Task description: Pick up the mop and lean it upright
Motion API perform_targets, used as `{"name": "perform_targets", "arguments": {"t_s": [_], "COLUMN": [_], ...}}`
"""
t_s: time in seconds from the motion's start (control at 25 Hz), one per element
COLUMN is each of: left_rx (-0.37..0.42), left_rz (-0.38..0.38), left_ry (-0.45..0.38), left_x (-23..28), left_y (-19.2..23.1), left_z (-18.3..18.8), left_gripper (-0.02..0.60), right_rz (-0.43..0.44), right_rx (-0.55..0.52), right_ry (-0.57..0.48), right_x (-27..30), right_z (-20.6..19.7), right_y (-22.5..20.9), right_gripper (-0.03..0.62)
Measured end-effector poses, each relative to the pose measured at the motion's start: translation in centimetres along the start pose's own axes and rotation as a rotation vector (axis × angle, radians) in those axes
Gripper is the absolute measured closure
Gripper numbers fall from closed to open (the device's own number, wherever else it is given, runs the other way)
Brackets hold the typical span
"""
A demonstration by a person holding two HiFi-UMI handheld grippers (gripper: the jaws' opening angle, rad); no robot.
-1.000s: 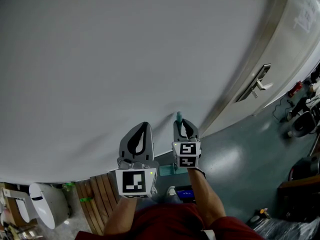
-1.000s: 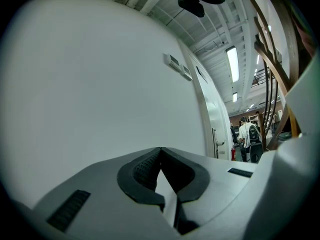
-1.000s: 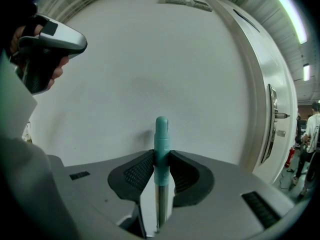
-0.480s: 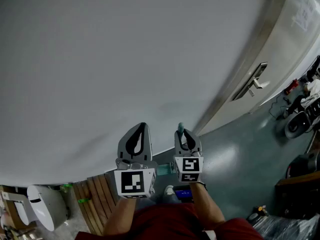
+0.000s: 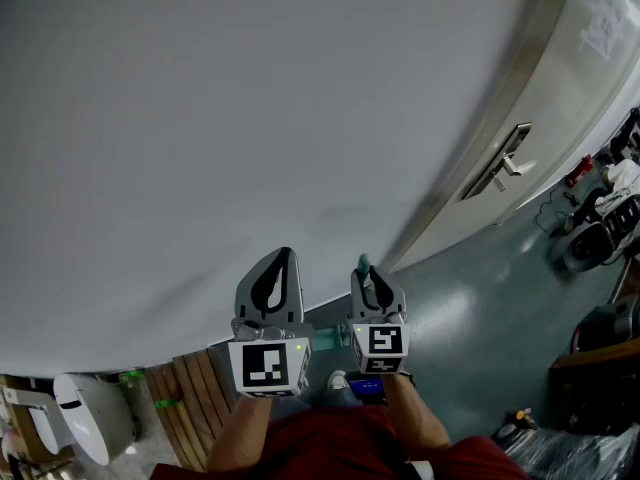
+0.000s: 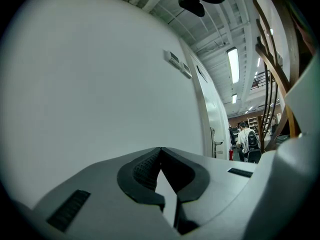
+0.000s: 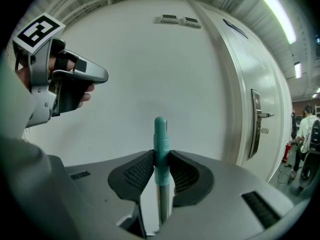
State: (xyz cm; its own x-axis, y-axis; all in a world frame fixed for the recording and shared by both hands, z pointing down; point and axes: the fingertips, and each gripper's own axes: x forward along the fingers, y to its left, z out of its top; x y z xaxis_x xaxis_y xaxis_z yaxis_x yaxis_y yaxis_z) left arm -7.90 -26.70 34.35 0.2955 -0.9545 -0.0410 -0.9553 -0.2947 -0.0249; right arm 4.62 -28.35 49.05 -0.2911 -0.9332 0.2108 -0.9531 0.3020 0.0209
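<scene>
The mop's handle stands upright close to the white wall (image 5: 250, 118). Its teal end (image 7: 160, 131) pokes up between my right gripper's (image 7: 160, 155) pads, and the metal shaft (image 7: 163, 199) runs down behind them. That right gripper (image 5: 366, 268) is shut on the teal grip, whose tip (image 5: 362, 261) just shows in the head view. My left gripper (image 5: 285, 255) is held level beside it on the left, apart from the mop. In the left gripper view the left gripper (image 6: 160, 149) is shut with nothing in it.
A pale door with a metal lever handle (image 5: 497, 173) stands to the right of the wall. Wooden slats (image 5: 190, 398) and a white object (image 5: 85, 413) lie on the floor at lower left. People and clutter are far off at the right (image 5: 610, 218).
The right gripper with the mop handle has slid a little lower in the head view, nearer my body. The left gripper has stayed where it was.
</scene>
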Motion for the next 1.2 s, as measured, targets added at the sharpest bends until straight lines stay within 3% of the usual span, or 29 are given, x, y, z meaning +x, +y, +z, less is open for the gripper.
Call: {"name": "perform_targets", "arguments": {"t_s": [0.8,1.2], "left_rx": [-0.005,0.006], "left_rz": [-0.006,-0.005], "left_ry": [0.001,-0.013], "left_x": [-0.5,-0.3], "left_y": [-0.6,-0.9], "left_z": [-0.3,0.4], "left_gripper": [0.568,0.566], "right_rz": [0.015,0.050], "right_rx": [0.011,-0.009], "right_ry": [-0.014,-0.116], "right_x": [-1.8,-3.0], "right_z": [0.4,5.3], "right_y": [-0.3,-0.4], "right_gripper": [0.487,0.487]}}
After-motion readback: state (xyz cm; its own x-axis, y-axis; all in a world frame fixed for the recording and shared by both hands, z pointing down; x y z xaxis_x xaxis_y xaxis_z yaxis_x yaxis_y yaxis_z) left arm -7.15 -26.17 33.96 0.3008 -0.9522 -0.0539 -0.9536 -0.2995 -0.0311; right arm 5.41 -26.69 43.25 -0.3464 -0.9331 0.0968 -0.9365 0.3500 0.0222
